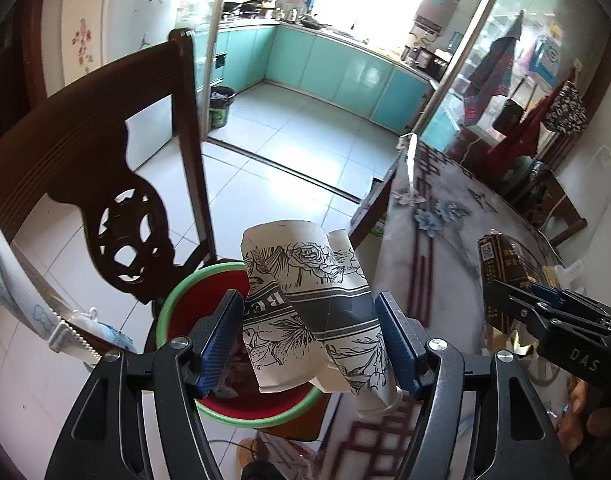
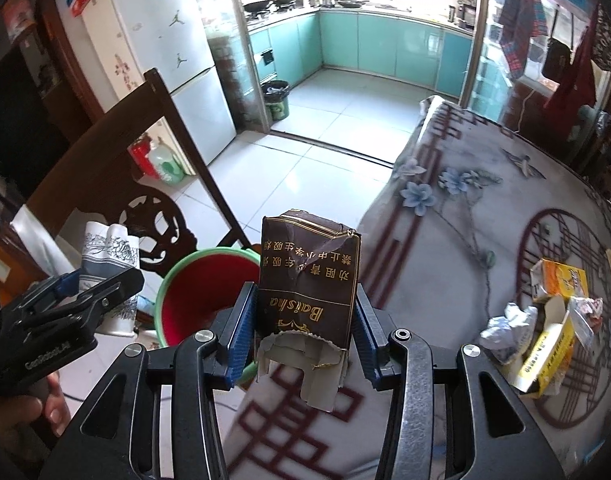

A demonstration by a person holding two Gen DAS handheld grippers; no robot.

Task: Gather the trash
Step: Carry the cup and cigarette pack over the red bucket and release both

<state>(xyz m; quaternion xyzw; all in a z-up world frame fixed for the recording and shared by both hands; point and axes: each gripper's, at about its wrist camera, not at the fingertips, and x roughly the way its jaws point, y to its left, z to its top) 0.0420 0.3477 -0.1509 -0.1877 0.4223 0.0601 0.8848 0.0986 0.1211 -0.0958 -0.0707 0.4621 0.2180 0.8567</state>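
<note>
My left gripper point(image 1: 311, 338) is shut on crushed paper cups point(image 1: 313, 312), white with black flower print, held above a red bucket with a green rim point(image 1: 261, 422) on the chair seat. The cups also show in the right wrist view point(image 2: 109, 258). My right gripper point(image 2: 305, 322) is shut on a torn brown cigarette pack point(image 2: 309, 280), held near the table edge just right of the bucket point(image 2: 201, 292). The pack also shows in the left wrist view point(image 1: 505, 280). More trash lies on the table: a yellow carton point(image 2: 549, 344), crumpled paper point(image 2: 509, 328) and another small carton point(image 2: 561, 280).
A dark carved wooden chair point(image 1: 117, 184) stands left of the bucket. The table point(image 2: 485, 200) with a flowered cloth fills the right. A black bin point(image 2: 276, 98) stands at the kitchen doorway beside a white fridge point(image 2: 173, 52). Tiled floor lies between chair and kitchen.
</note>
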